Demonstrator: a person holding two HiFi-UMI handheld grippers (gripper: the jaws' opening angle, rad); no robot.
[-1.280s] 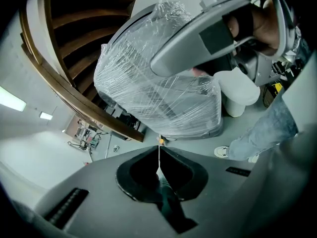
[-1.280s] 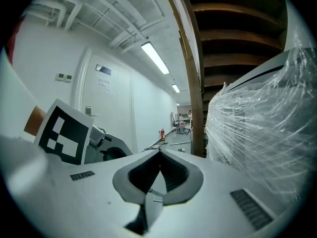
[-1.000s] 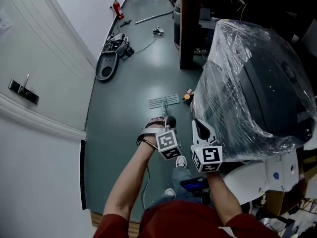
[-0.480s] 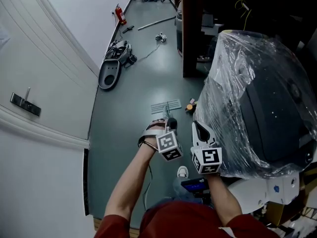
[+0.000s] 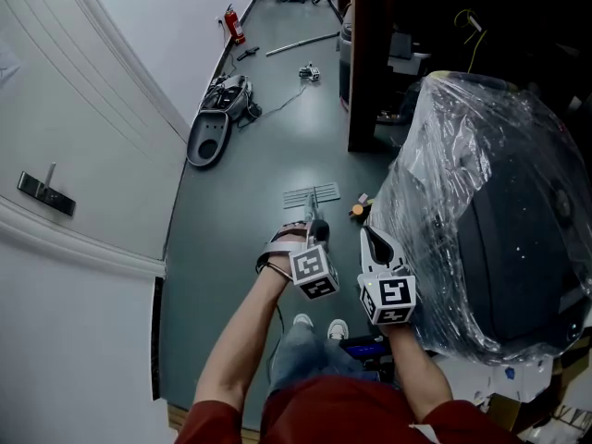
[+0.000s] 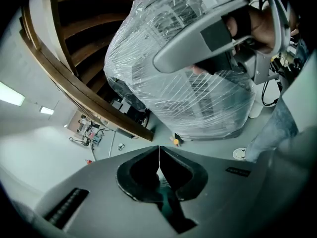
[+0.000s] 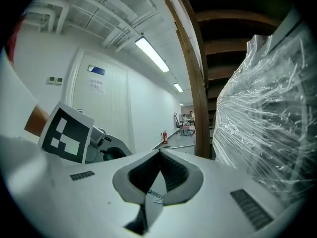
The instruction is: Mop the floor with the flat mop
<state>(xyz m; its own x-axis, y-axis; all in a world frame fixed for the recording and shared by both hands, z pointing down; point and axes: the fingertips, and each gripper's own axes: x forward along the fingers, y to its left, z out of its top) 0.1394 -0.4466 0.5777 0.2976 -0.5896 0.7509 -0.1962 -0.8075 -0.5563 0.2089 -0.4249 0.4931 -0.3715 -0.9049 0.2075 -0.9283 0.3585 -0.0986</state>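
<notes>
Gripping flat mop (image 5: 311, 194), left tool (image 6: 158, 150); wall (image 5: 111, 109), wrapped bulk (image 5: 490, 202) flanking.

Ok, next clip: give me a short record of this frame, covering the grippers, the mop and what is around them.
left gripper: shut on mop, at its pole
right gripper: shut, nothing between the jaws, beside the left one
mop head: flat on floor, ahead of both grippers
right of aisle: large plastic-wrapped object
left of aisle: white wall
far end: fire extinguisher against the wall
</notes>
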